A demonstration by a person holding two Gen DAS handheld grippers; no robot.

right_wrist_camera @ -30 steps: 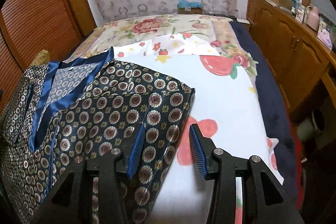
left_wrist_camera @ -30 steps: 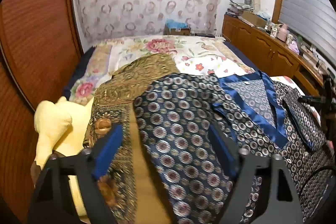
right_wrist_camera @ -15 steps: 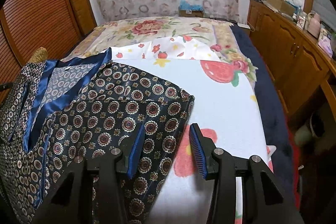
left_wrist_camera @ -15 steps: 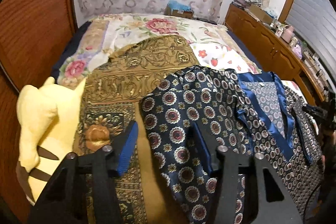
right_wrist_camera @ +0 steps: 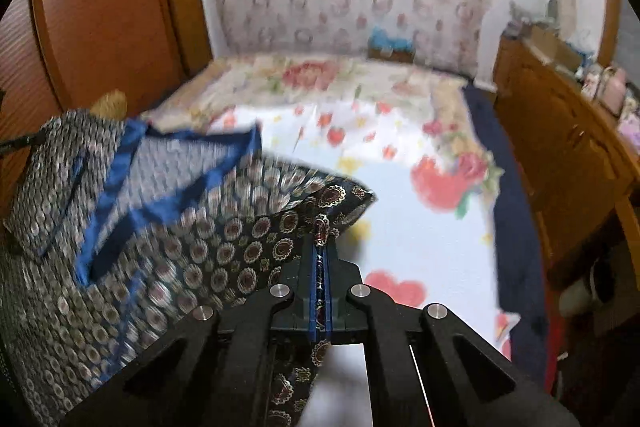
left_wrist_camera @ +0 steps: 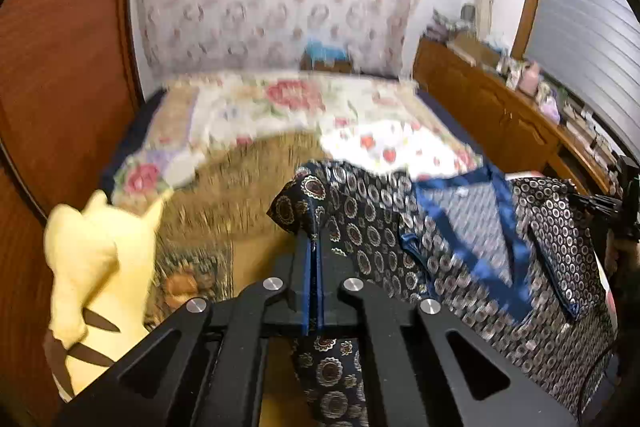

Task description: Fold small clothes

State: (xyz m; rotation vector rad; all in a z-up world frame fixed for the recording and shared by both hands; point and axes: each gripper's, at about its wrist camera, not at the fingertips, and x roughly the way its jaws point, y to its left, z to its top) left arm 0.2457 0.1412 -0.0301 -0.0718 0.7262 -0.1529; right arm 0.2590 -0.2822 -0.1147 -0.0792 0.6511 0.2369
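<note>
At the far left of the left wrist view a yellow plush toy (left_wrist_camera: 86, 267) lies on the near left edge of the bed (left_wrist_camera: 280, 99), against the wooden wall (left_wrist_camera: 60, 67). Just right of it a gold patterned cloth (left_wrist_camera: 224, 195) is spread over the bed, blurred. The left gripper (left_wrist_camera: 314, 247) has its fingers clenched on the left corner of the garment (left_wrist_camera: 460, 239), a dark blue top with round medallions and a bright blue satin neckline; the pinched corner stands up above the fingertips and more fabric hangs below them. The rest of the garment stretches to the right across the near part of the bed, its collar opening facing up. Beyond it lie a white sheet with strawberries (left_wrist_camera: 396, 147) and a floral bedspread reaching to the far wall. A wooden dresser (left_wrist_camera: 500, 115) loaded with small items runs along the right side. In the right wrist view the garment (right_wrist_camera: 160, 227) fills the near left, and the right gripper (right_wrist_camera: 320, 251) is clenched on its right corner, with a thin strip of patterned fabric showing between the blue pads and a flap folded over above the tips. To its right the strawberry sheet (right_wrist_camera: 420, 227) lies bare, then a dark blue blanket edge (right_wrist_camera: 512, 219), then the dresser (right_wrist_camera: 560, 147).
</note>
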